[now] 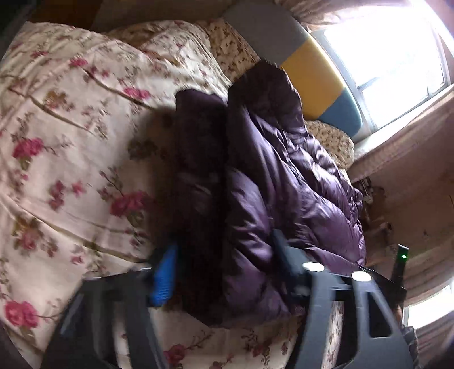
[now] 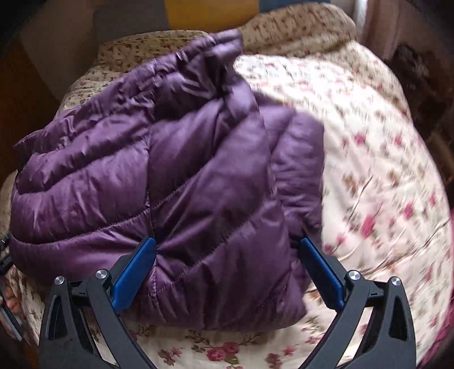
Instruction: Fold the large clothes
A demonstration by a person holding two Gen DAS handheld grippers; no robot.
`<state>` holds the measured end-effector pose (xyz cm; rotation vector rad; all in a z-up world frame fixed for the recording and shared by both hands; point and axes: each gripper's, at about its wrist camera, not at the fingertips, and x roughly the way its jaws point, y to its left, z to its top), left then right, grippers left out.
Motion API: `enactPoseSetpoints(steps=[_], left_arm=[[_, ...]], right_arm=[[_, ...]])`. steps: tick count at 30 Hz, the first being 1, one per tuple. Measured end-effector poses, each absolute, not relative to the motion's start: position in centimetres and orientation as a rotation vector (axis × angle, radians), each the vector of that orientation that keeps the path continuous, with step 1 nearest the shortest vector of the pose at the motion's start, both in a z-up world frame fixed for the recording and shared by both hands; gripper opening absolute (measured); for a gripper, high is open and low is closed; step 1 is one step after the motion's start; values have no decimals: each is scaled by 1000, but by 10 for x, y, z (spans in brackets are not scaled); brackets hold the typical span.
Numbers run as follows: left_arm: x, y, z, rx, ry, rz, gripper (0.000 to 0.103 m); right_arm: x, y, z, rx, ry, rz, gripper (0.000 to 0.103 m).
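A shiny purple quilted puffer jacket (image 1: 283,181) lies bunched on a floral bedspread (image 1: 65,142). In the left wrist view my left gripper (image 1: 224,264) is open, its fingers (image 1: 164,278) wide apart on either side of the jacket's near fold with dark fur trim. In the right wrist view the jacket (image 2: 170,176) is folded into a thick bundle. My right gripper (image 2: 227,255) is open, its blue pads (image 2: 133,272) spread around the bundle's near edge and pressing into it.
The bedspread (image 2: 369,170) covers the bed. A grey, yellow and blue headboard (image 1: 312,68) stands behind the jacket, with a bright window (image 1: 397,56) and curtains beside it. Small-flowered pillows (image 2: 298,25) lie at the bed's head.
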<state>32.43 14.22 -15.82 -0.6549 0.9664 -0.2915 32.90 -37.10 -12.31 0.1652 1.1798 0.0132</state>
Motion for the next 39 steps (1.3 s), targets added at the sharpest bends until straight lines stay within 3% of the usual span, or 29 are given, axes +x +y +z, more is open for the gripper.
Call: enactPoseSetpoints(steps=[2,4,6,7,15,28,39], left_arm=[[323,136,-156,-623,962,-303,33],[320,134,-153,-617,959,-316,21],[318,133,-150,-609,954,-321,17],[317,132,-149,-605,954,-322,16],[286,134,-137,-572,967,-349,14],[162,147,-125,-570,984,-376,14],[75,154,-120,-586,997,-359,14]], right_arm=[[328,-367,-123,149,1178,37,77],[327,-361,-118,115,1172,65,45],[325,-358,-114,75,1166,55,22],[322,-360,-112,70,1167,58,17],[277,-346,-94,-111,1152,91,10],[135,-318,-87,-338,1170,174,9],[30,-294,-88,-366,1182,177,10]])
